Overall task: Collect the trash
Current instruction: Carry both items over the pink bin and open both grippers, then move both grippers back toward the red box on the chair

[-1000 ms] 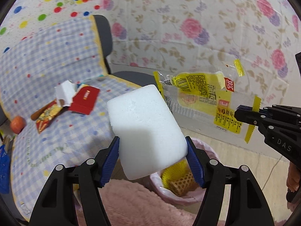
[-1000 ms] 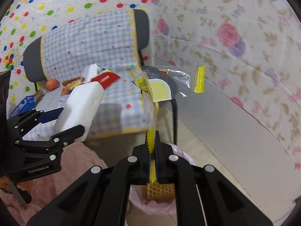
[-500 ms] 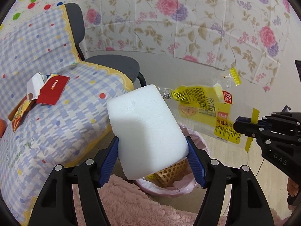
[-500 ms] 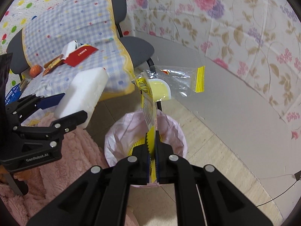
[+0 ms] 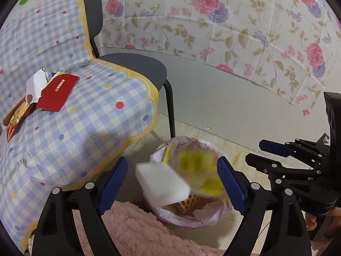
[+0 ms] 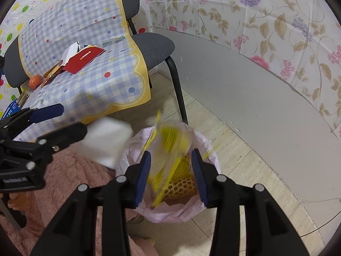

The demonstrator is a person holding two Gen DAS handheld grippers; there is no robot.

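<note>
Both tools are matte black plastic. The left gripper (image 5: 172, 183) has angular black arms dotted with round silver screws, and its fingers (image 5: 114, 184) carry ribbed blue pads. The right gripper (image 6: 171, 176) is built alike, with blue-padded fingers (image 6: 142, 178). White lettering marks each body. Bare skin of the person's hand (image 6: 13, 200) shows below the left tool.

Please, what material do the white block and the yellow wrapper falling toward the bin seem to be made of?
The white rectangular block looks like foam, perhaps polystyrene or sponge: matte, pure white, thick with soft corners. The yellow printed wrapper seems to be thin clear plastic film: the pink-lined bin shows through its transparent parts, though motion blur hides detail.
</note>
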